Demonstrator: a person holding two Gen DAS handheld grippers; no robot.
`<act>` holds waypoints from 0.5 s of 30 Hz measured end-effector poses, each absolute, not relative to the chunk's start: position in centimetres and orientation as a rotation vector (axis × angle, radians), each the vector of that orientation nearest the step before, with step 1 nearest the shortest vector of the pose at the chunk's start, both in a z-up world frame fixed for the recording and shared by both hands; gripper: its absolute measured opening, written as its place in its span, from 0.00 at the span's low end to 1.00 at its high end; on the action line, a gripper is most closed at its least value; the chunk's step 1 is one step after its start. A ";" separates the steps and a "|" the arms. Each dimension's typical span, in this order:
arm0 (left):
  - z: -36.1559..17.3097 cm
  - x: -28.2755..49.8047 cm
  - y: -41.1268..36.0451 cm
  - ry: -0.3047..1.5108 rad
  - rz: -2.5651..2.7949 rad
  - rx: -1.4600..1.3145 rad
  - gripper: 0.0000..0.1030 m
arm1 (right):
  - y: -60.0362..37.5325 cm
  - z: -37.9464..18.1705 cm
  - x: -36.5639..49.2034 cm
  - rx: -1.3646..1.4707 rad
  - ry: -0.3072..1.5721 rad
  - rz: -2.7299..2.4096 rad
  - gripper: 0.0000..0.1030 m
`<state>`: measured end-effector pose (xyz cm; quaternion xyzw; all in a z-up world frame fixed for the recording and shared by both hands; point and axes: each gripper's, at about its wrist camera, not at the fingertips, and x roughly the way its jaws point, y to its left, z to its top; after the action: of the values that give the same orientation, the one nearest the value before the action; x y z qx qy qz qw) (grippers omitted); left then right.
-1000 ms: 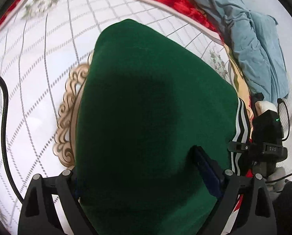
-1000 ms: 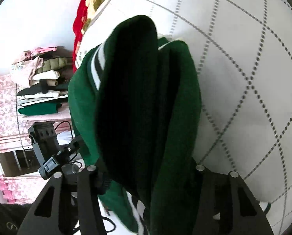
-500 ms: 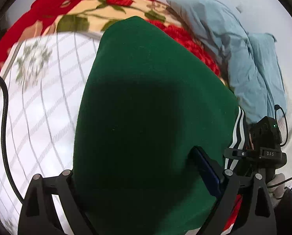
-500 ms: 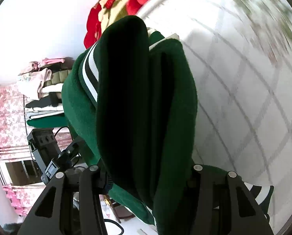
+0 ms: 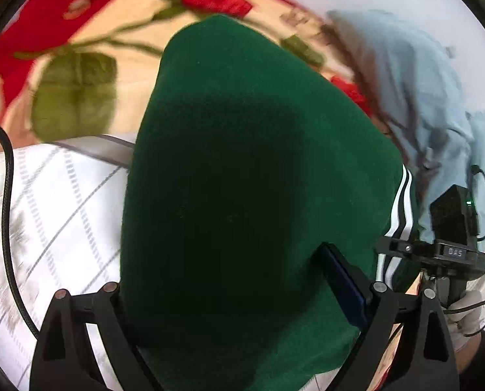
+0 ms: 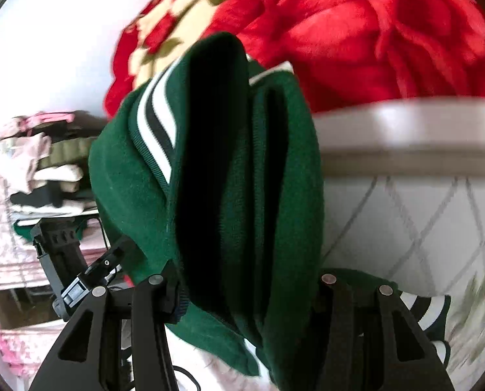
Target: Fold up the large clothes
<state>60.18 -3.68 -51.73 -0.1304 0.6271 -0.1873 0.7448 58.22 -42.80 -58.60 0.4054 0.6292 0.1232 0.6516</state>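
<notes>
I have the green sweater point(image 5: 249, 176) folded thick and carried between my two grippers; it is off the bed, hanging in the air, a bundle of several layers. My left gripper point(image 5: 242, 296) is clamped on one end of it, the cloth filling the whole gap between the fingers; my right gripper point(image 6: 242, 280) is clamped on the other end, its fingers held about half apart by the stacked folds, whose edges I see on end in the right view.

The striped cuff point(image 6: 158, 120) hangs out on the side towards my left hand; in the left view the same stripes sit at the right edge of the bundle, just beside my right gripper and its gloved hand point(image 5: 467, 312). So the long axis of the bundle runs from one gripper across to the other, level, and neither hand is nearer: both are on it.

What counts for the next move, I judge, is what lies ahead of the fingers; beyond the bundle is the edge of the white checked sheet point(image 6: 421, 215), and past it the red floral blanket point(image 6: 372, 32); the grey-blue pillow point(image 5: 415, 75) lies off to the right. The stack point(image 6: 47, 176) of folded clothes stands well apart on the left; if that is the goal, the bundle should go down flat, both ends together.
</notes>
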 end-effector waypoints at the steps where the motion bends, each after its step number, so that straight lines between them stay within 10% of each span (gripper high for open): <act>1: -52.9 60.9 -3.7 1.399 -0.389 -0.282 0.91 | -43.4 -59.3 59.1 0.908 1.443 0.259 0.51; 15: -46.5 52.4 -0.8 1.192 -0.076 0.030 0.94 | -38.2 -50.2 49.8 0.352 1.389 -0.125 0.63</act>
<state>52.38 -0.84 -46.54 0.0142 0.5612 -0.0356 0.8268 49.82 -38.22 -50.24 0.1611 0.6361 -0.0571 0.7524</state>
